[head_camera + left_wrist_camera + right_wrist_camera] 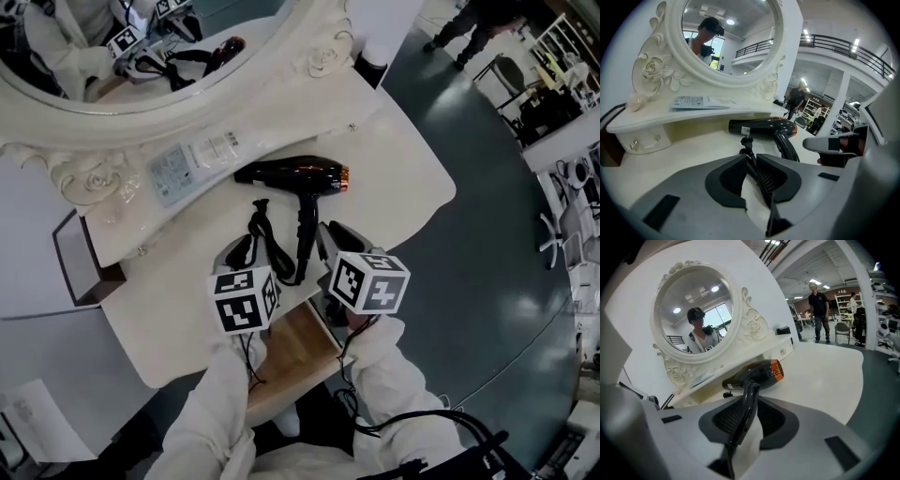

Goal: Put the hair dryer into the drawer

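Hair dryer [295, 174] flat on table [403, 159]; right gripper [749, 413] astride handle [307, 230], left gripper [751, 164] astride cord [267, 234], both slightly spread; stowing pending

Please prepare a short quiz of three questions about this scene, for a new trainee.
1. What stands between the jaws of the right gripper?
A) a paper leaflet
B) the handle of the hair dryer
C) nothing
2. True or false: the black cord runs between the jaws of the left gripper.
3. Fill in: the hair dryer lies on the white ____, in front of the round mirror.

Key: 1 B; 2 true; 3 table.
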The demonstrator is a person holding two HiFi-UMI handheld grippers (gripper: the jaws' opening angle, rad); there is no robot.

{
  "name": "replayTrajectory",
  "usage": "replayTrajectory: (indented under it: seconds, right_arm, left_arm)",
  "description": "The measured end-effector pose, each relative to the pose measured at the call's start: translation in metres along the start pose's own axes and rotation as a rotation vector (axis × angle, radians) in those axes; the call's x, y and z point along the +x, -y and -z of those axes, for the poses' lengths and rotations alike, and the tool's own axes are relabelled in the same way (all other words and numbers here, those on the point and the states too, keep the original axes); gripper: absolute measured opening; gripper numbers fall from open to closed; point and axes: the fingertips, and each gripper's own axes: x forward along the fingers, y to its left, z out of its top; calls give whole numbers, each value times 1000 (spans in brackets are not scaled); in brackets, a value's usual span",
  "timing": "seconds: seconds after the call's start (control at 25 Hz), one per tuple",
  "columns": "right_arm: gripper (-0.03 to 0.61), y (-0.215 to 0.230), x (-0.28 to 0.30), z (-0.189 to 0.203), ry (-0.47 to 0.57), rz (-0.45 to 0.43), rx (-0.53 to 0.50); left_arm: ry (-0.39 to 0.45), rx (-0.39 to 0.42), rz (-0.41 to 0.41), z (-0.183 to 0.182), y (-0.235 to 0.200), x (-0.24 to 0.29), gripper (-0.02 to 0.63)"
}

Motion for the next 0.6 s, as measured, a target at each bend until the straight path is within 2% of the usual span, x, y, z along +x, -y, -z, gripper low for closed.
replayTrajectory:
  seconds: [0.04, 0.16, 0.32, 0.48, 0.6]
  right_arm:
    - [143, 0, 4, 0, -8, -6, 2]
    - [144, 2, 12, -1, -19, -7, 8]
    - [158, 3, 23, -4, -37, -10, 14]
    - [230, 4, 35, -6, -70, -23, 18]
    - [247, 4, 44, -5, -98, -36, 33]
  left_arm:
    - [-11, -8, 2, 3, 0, 4, 58]
    - [-36, -33, 4, 9, 1, 12, 106]
    - [-37, -53, -52, 13, -3, 20, 224]
    - [-82, -72, -74, 22, -4, 27, 233]
    - [-109, -86, -69, 28, -2, 32, 233]
